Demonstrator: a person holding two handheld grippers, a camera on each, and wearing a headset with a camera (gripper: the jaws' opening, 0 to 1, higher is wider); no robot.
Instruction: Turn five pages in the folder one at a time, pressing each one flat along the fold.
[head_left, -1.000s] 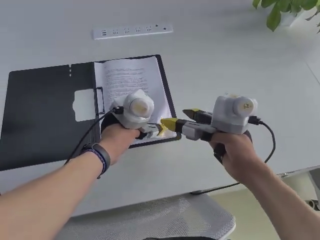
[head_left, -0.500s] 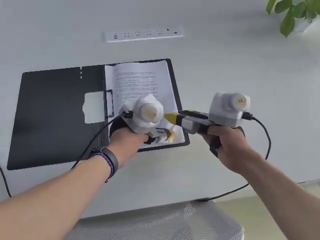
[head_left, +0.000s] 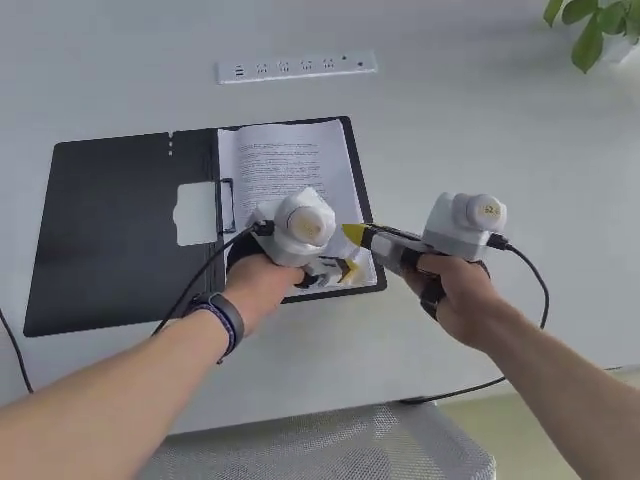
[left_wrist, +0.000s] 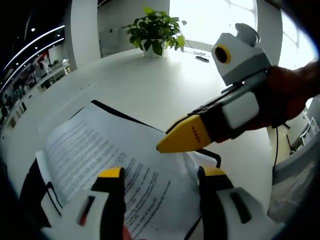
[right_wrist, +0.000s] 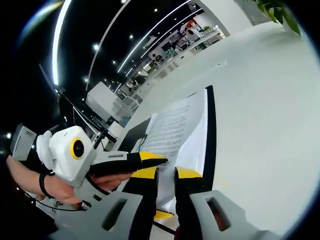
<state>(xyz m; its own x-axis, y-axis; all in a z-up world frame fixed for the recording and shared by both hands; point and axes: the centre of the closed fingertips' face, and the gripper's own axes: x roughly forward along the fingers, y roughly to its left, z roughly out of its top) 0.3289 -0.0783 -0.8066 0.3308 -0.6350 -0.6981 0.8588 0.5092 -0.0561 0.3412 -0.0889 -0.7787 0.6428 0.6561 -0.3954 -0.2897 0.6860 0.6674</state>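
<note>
Jaws on the left gripper (left_wrist: 160, 176) are spread wide over the open folder's (head_left: 120, 240) lower right corner; the right gripper's (head_left: 352, 235) look pressed together, tip at the top page's (head_left: 290, 165) right edge, same corner.

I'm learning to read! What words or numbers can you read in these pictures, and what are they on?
Nothing here reads clearly.
Page: many lines of print, too small to read.
Power strip: small marks, too blurred to read.
Right tool: tiny red marks on its yellow tip, too blurred to read.
</note>
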